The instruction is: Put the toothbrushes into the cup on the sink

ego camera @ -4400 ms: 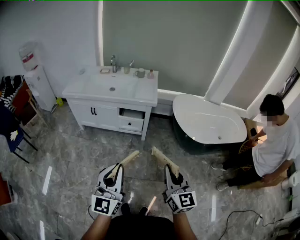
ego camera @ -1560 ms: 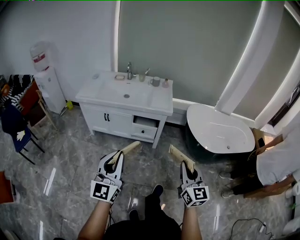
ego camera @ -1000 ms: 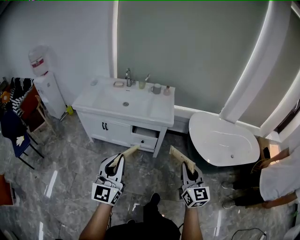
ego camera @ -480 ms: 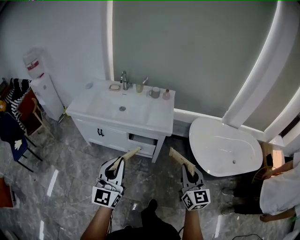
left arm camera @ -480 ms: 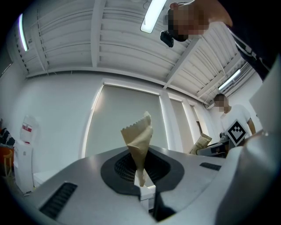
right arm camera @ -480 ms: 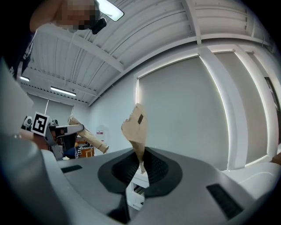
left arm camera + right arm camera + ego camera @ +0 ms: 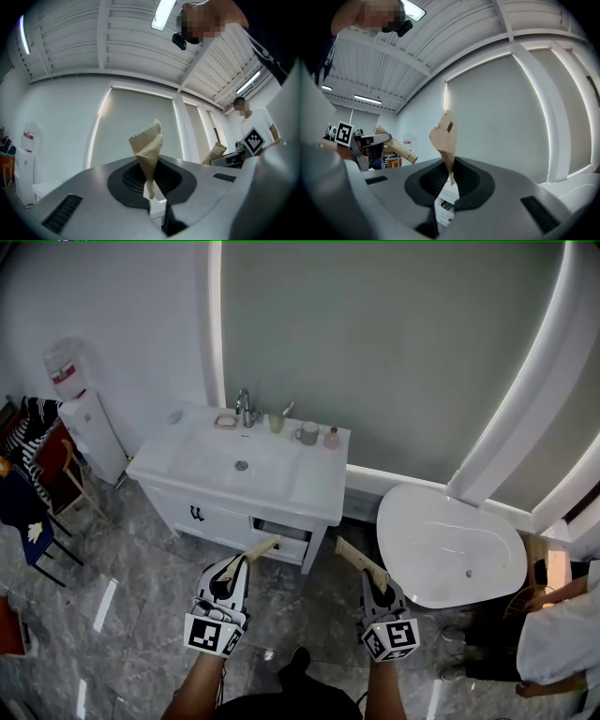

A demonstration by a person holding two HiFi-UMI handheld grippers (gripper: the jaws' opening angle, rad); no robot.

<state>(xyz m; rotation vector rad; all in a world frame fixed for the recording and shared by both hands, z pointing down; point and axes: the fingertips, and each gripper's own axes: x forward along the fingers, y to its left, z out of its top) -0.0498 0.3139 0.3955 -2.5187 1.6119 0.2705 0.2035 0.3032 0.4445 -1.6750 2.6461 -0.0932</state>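
Clenching a brown paper toothbrush packet point(image 7: 263, 547), the left gripper point(image 7: 240, 563) is held above the grey marble floor point(image 7: 141, 568), short of the white sink vanity point(image 7: 314, 486). The right gripper point(image 7: 368, 581) is clamped the same way on a second toothbrush packet point(image 7: 359, 559). Each gripper view shows a serrated paper end standing up out of jaws pinched together on it. Both packets slant forward and inward toward each other, well apart from the sink top. On that top, the cup point(image 7: 276, 423) stands just right of the faucet point(image 7: 245, 407), with a grey mug point(image 7: 307, 434) and a small pink bottle point(image 7: 331, 438) further right. A white bathtub point(image 7: 441, 549) sits right of the vanity.
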